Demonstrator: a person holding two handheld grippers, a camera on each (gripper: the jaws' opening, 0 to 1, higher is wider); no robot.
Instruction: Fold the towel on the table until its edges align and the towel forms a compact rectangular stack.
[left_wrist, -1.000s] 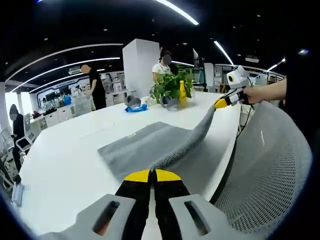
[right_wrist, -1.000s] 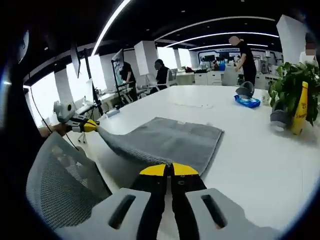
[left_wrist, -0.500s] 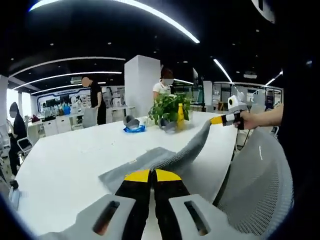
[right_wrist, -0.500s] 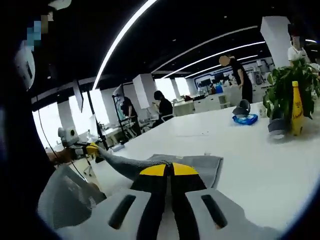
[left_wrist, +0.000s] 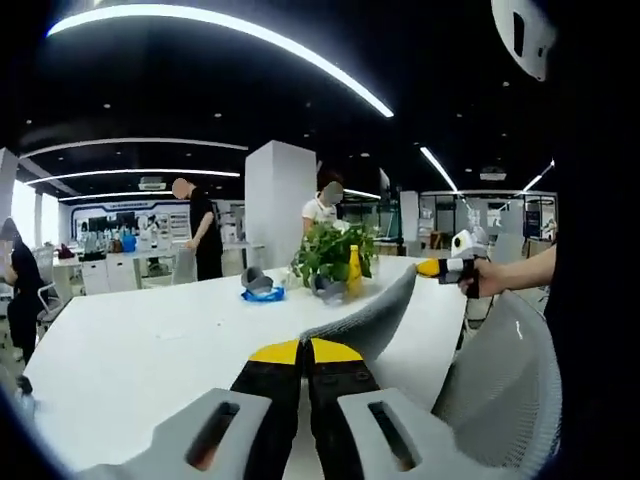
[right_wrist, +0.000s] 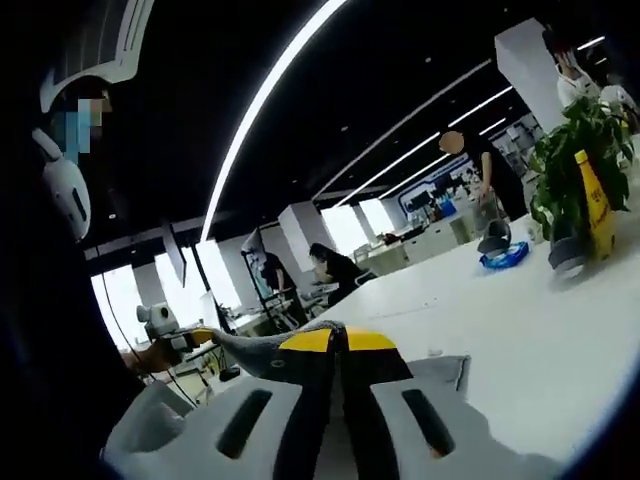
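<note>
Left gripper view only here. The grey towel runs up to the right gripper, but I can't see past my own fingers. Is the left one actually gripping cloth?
Observer: Yes. The right gripper view shows the left gripper from outside, shut on an edge of the grey terry towel.
Operator: Any towel on the table?
Observer: Yes. A grey part with one corner lies flat on the white table, just beyond the right gripper.
Operator: Right fingers closed too?
Observer: Closed together, with the towel meeting their yellow tips.
</note>
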